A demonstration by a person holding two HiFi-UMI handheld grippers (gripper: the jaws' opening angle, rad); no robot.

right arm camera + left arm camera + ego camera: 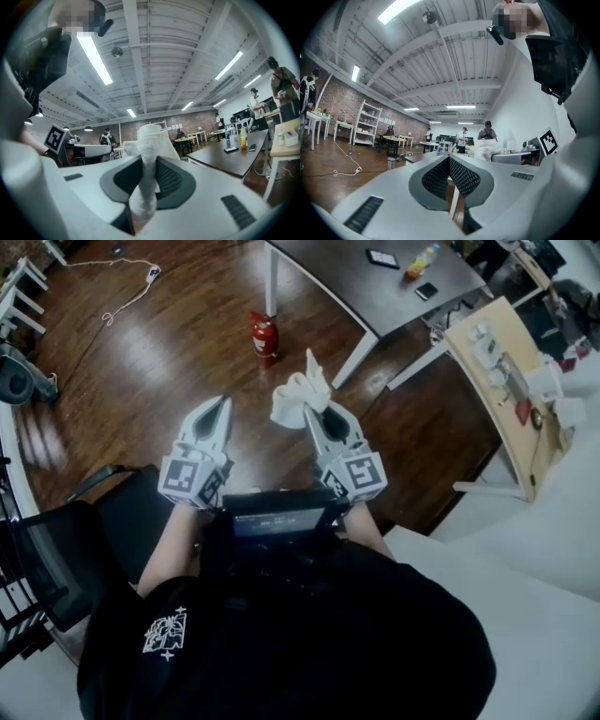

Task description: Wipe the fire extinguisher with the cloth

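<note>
A red fire extinguisher (264, 337) stands upright on the wooden floor beside a white table leg, well ahead of both grippers. My right gripper (316, 410) is shut on a white cloth (300, 390), which bunches up above its tips; in the right gripper view the white cloth (146, 161) fills the slot between the jaws. My left gripper (220, 407) is held level with the right one, shut with nothing in it. In the left gripper view my left gripper (449, 159) points out across the room, its jaws meeting at the tip.
A dark table (375, 282) with white legs stands behind the extinguisher, with phones and a bottle on it. A light wooden desk (502, 390) is at the right. A black chair (56, 559) is at my left. A white cord (122, 296) lies on the floor.
</note>
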